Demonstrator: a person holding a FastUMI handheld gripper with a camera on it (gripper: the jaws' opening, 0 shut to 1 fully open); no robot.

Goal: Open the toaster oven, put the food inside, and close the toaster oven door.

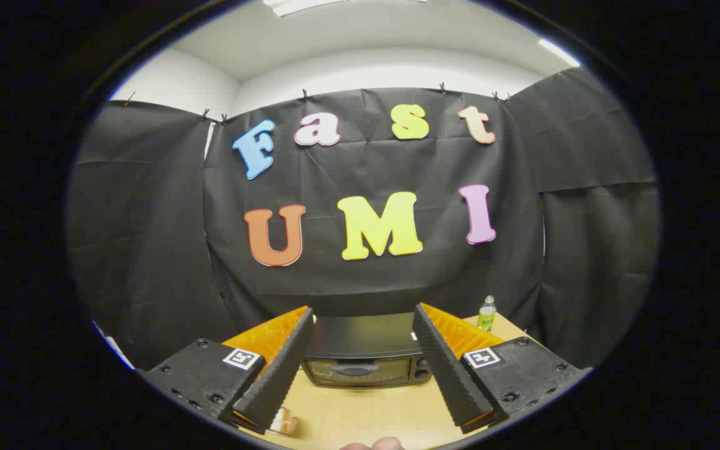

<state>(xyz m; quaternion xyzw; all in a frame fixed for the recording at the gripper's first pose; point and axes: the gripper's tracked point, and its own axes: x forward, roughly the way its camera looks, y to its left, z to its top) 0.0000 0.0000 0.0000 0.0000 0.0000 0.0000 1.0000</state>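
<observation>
Wooden table (360, 415) under me, toaster oven (363, 356) at its far edge, door closed, seen between my spread, empty fingers, my gripper (363, 340) released, small bottle (487, 313) far right, food (285, 425) near left finger.

Bare table (366, 409) before toaster oven (363, 356)

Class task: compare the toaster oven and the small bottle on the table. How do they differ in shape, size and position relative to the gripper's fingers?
The toaster oven is a wide, dark box; the bottle is slim, upright and pale with a green label. The oven looks far larger. The oven sits between the open gripper's fingers, beyond them; the bottle stands off to one side. Both rest on the wooden table.
</observation>
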